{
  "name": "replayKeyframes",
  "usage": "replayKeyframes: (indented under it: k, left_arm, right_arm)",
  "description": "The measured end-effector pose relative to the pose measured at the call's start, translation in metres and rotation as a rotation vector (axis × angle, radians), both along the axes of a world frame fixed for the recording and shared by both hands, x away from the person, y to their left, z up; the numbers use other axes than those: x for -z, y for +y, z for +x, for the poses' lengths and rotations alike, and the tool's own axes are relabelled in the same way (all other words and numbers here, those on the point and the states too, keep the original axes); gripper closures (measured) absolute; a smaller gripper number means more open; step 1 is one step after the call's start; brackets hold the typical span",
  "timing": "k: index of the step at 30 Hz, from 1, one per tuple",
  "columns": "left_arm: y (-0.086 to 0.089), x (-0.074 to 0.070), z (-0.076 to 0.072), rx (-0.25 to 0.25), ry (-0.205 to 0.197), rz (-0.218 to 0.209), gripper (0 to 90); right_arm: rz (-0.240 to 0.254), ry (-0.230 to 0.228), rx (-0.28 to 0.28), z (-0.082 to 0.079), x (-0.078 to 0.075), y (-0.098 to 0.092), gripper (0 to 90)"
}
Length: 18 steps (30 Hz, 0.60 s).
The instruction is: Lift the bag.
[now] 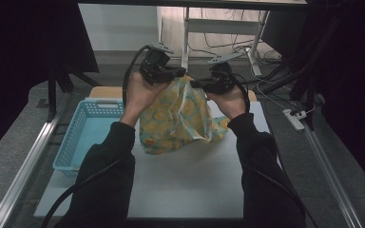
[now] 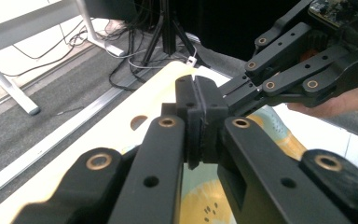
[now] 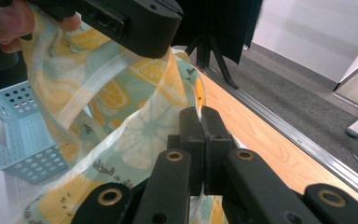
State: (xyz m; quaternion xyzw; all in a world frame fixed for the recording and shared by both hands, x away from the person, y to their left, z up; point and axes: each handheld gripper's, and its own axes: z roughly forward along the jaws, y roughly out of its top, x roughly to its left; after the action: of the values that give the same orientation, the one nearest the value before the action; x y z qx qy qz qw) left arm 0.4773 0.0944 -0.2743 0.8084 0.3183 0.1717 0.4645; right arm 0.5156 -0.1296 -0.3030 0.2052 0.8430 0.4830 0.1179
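High view: left tongs [image 1: 178,72] and right tongs [image 1: 197,84] are seen raised over the far half of the bench [image 1: 185,185], tips facing each other, both clamped on the top edge of a lemon-print cloth bag [image 1: 178,118].

- Left tongs [image 2: 199,126]: jaws fully closed; fabric visible just below them, so a pinch on the bag edge is taken as likely.
- Right tongs [image 3: 200,140]: jaws closed flat, thin fabric edge pinched between them.
- Bag hangs from the two grips, lower part bunched and resting on the white bench top, just right of the basket.

Step judged: bag held up by its rim with both grips close together, probably being spread open or straightened. Next move would call for the grips to be drawn apart evenly, with tension kept low so the thin edge isn't slipped out of either pinch.

Around: blue perforated basket [image 1: 83,137] at the left of the bench, near the bag. Wooden strip at the far edge. Trailing cables run along both forearms; the left one could be snagged at the basket corner. Nothing else obstructs.
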Motion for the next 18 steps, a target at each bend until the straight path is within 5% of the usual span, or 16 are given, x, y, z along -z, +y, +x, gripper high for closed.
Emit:
replayKeyframes:
  k: [5, 12, 18]
  left_arm:
    - [0.003, -0.002, -0.003, 0.015, -0.001, -0.03, 77.4]
    - [0.009, 0.005, -0.003, 0.014, 0.044, -0.025, 65.4]
    - [0.018, 0.011, -0.006, 0.01, 0.086, -0.049, 46.6]
  right_arm:
    - [0.014, -0.004, -0.001, -0.003, -0.002, -0.001, 81.8]
    - [0.02, 0.007, -0.002, -0.005, -0.002, -0.003, 73.6]
    - [0.023, 0.019, 0.002, -0.007, 0.005, -0.005, 64.1]
